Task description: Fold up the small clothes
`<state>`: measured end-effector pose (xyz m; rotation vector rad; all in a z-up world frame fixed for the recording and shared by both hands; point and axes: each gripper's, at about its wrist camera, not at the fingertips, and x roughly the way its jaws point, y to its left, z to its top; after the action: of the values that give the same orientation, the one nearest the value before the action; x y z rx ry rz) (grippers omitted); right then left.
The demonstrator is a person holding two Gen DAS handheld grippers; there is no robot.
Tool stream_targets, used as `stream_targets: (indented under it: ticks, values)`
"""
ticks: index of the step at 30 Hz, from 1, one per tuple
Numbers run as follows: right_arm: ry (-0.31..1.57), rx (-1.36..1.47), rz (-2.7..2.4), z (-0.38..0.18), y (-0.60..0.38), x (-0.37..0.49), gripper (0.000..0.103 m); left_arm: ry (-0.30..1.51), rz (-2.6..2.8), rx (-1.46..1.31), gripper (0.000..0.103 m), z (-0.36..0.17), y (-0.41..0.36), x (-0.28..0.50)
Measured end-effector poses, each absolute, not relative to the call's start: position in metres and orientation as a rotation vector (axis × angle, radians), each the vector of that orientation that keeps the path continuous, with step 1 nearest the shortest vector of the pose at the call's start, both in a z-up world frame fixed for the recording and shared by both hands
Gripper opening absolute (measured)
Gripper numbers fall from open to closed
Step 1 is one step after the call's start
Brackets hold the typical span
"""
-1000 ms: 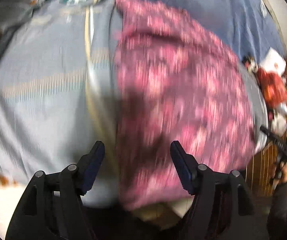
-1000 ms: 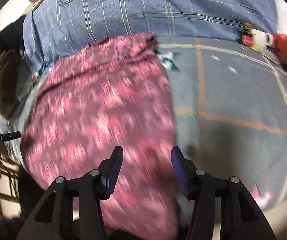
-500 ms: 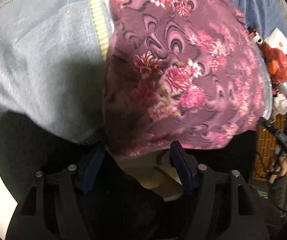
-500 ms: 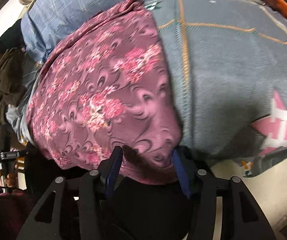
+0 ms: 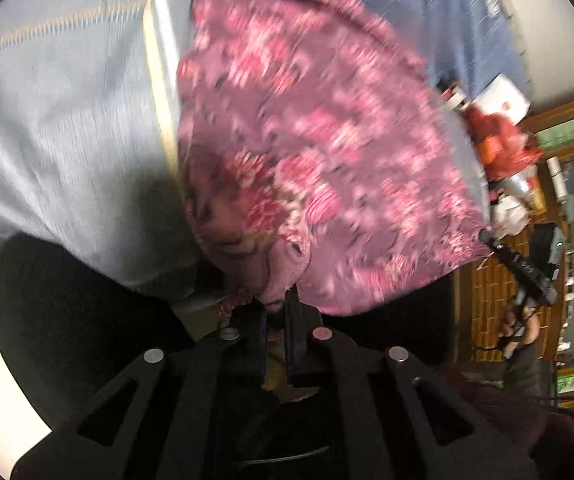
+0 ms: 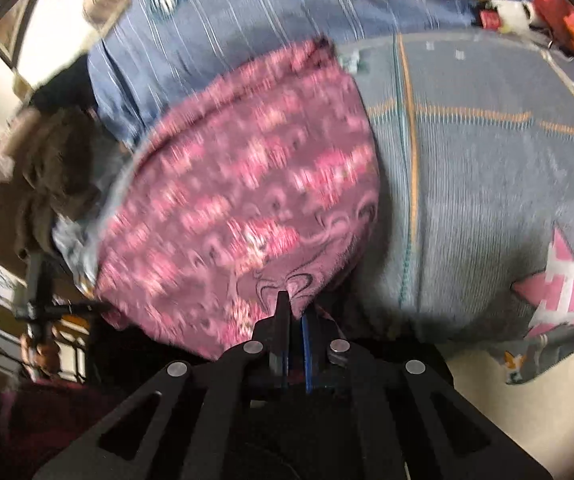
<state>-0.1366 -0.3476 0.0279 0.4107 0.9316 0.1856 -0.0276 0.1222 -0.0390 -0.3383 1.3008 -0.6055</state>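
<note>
Cloth [image 5: 327,152], pink-purple w/ a flower print, is lying spread on a grey blanket [image 5: 67,120]. Both views are motion-blurred, so print detail is soft.

Left wrist view: left gripper [image 5: 275,312] is sitting at 6 o'clock, jaws together, clamping the cloth's near corner. Fabric is bunching into a small pucker right above the tips. Cloth is fanning out from there toward 12 and 3 o'clock. Blanket, w/ a pale yellow stripe, is lying beside it at 9 to 11 o'clock. A blue striped sheet [image 5: 427,12] is showing past the cloth at 1 o'clock. Red and white clutter [image 5: 499,140] is sitting at 3 o'clock, off the blanket's edge. The other gripper, dark, w/ a hand on it, is showing small at 4 o'clock, near the cloth's far corner.

Right wrist view: right gripper [image 6: 294,320] is at 6 o'clock, jaws together, pinching the cloth's [image 6: 247,184] near corner; fabric is gathering to a point at the tips. Cloth is stretching toward 10 and 12 o'clock. Blanket [image 6: 487,200] is filling 1 to 4 o'clock, w/ orange lines and a pink-white star patch [image 6: 563,284] at 4 o'clock. Sheet [image 6: 247,20] is lying at 12 o'clock. Brown fabric [image 6: 51,168] is piling at 9 o'clock.
</note>
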Motion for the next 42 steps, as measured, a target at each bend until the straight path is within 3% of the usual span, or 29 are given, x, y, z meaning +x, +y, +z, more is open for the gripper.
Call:
stream_targets:
  ticks: [5,10,13,14,15,17,18,19,20,21,30,42]
  values:
    - [0.921,0.435,0.181,0.031,-0.352,-0.131,0.004,1.263,-0.657,-0.408,0.004,-0.029,0.128,-0.018]
    - [0.987,0.477,0.172,0.008,-0.36,-0.127,0.004,1.322,-0.658,-0.387,0.005,-0.052,0.118,-0.016]
    - [1.012,0.504,0.176,0.001,-0.361,-0.124,0.009,1.351,-0.655,-0.367,0.026,-0.063,0.114,-0.014]
    - [1.017,0.504,0.169,-0.001,-0.362,-0.123,0.009,1.36,-0.649,-0.362,0.041,-0.065,0.115,-0.015]
    - [1.025,0.51,0.165,-0.004,-0.362,-0.122,0.009,1.368,-0.639,-0.359,0.047,-0.068,0.115,-0.015]
    - [1.037,0.521,0.165,-0.008,-0.364,-0.121,0.009,1.38,-0.634,-0.362,0.047,-0.073,0.114,-0.015]
    - [1.045,0.519,0.161,-0.011,-0.365,-0.12,0.01,1.383,-0.638,-0.367,0.042,-0.074,0.113,-0.014]
    - [1.054,0.517,0.161,-0.013,-0.364,-0.119,0.009,1.382,-0.654,-0.375,0.032,-0.075,0.111,-0.014]
    - [1.063,0.507,0.164,-0.015,-0.363,-0.119,0.008,1.391,-0.678,-0.376,0.01,-0.073,0.108,-0.015]
    - [1.068,0.49,0.165,-0.015,-0.361,-0.119,0.005,1.394,-0.702,-0.368,0.005,-0.07,0.107,-0.017]
    - [0.873,0.59,0.27,0.04,-0.363,-0.117,0.004,1.182,-0.85,-0.425,0.005,0.005,0.12,-0.016]
    - [0.634,0.702,0.354,0.097,-0.366,-0.009,0.004,1.033,-0.692,-0.66,0.005,0.043,0.151,0.12]
